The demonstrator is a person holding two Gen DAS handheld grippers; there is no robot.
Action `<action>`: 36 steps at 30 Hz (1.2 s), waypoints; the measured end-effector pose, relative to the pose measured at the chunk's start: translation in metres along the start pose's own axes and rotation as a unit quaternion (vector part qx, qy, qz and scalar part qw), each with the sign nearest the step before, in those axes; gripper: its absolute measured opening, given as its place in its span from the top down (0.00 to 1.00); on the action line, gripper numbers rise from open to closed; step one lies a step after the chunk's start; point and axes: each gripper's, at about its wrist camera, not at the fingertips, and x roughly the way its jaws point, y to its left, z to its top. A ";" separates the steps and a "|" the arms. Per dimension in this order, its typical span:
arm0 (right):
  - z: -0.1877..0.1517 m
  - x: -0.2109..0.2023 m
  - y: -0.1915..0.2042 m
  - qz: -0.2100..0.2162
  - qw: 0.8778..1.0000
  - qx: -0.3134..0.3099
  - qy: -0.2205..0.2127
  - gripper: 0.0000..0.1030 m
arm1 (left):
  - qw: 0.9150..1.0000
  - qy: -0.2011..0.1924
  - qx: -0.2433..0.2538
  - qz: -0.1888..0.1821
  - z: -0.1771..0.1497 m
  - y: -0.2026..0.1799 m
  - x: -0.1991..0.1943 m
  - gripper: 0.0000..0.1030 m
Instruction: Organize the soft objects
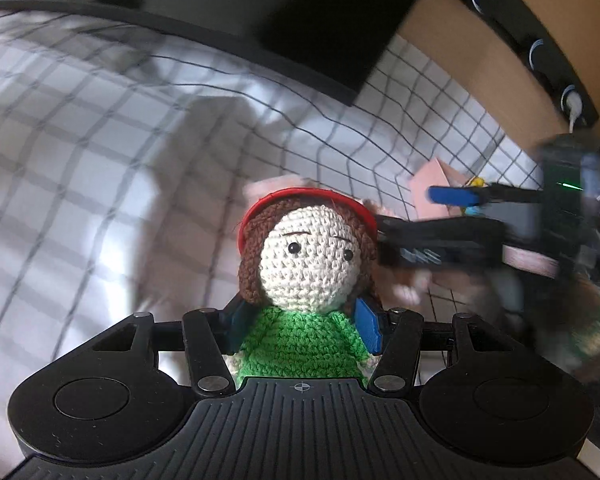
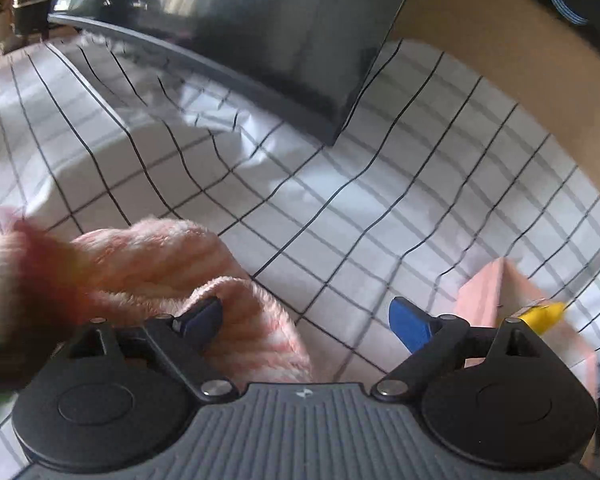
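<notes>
Left wrist view shows the left tongs (image 1: 300, 320) clamped on the crochet doll (image 1: 306, 280), carrying it above the checked surface (image 1: 100, 140), while the right tongs (image 2: 306, 320) gape wide over the pink striped plush (image 2: 172, 264), gripping nothing, seemingly ready to grasp it.
</notes>
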 end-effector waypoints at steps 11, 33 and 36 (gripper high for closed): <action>-0.044 -0.081 -0.027 0.050 0.992 0.084 -0.074 0.02 | 1.000 0.007 -0.008 -0.004 0.048 -0.007 0.046 0.43; -0.004 0.052 0.043 0.038 0.959 0.281 0.009 0.00 | 0.987 -0.010 -0.126 0.097 -0.019 0.084 -0.080 0.43; 0.002 0.057 0.050 0.015 0.957 0.289 0.020 0.00 | 0.987 -0.016 -0.130 0.096 -0.026 0.087 -0.086 0.43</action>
